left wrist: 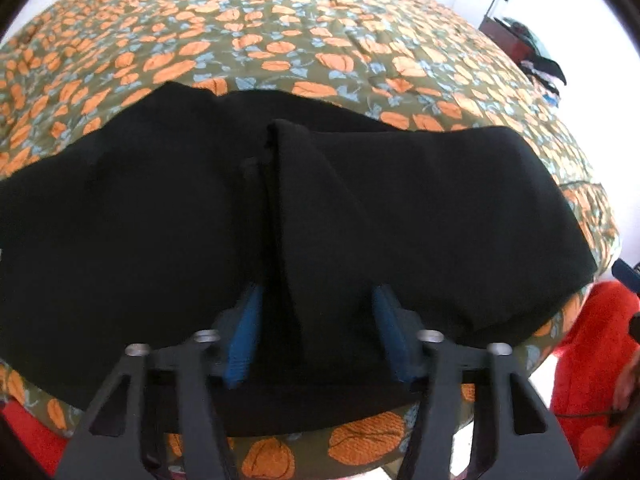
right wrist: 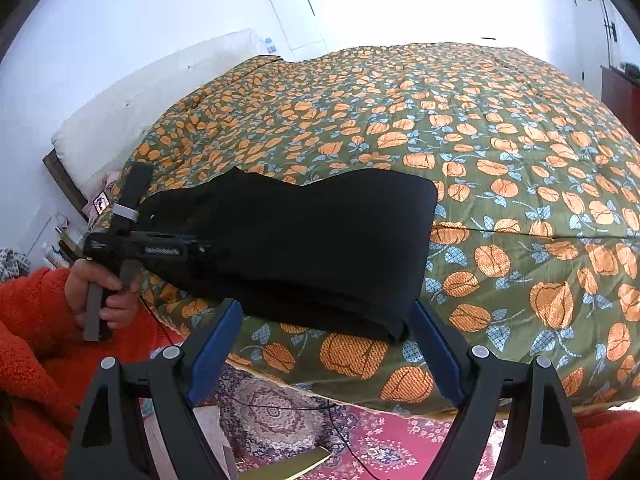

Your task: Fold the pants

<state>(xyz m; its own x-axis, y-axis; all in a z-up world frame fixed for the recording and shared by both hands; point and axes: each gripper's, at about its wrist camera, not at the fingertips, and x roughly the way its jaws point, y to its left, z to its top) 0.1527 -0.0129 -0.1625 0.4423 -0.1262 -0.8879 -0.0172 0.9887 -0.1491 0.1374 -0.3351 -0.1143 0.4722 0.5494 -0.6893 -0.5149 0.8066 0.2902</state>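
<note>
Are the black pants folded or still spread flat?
Folded: the pants sit as a compact stack on the bedspread, layered edges showing along the near side.

Pants (right wrist: 304, 248) lay folded on the quilt (right wrist: 500, 152), near the bed's front edge, toward its left side. My left gripper (left wrist: 316, 328) sat at their near-left edge w/ fingers spread over the fabric. My right gripper (right wrist: 326, 344) hung in front of the pants' right end, off the bed edge, above the rug (right wrist: 360, 436). Pillow (right wrist: 152, 92) lay behind-left, vs the wall.
</note>
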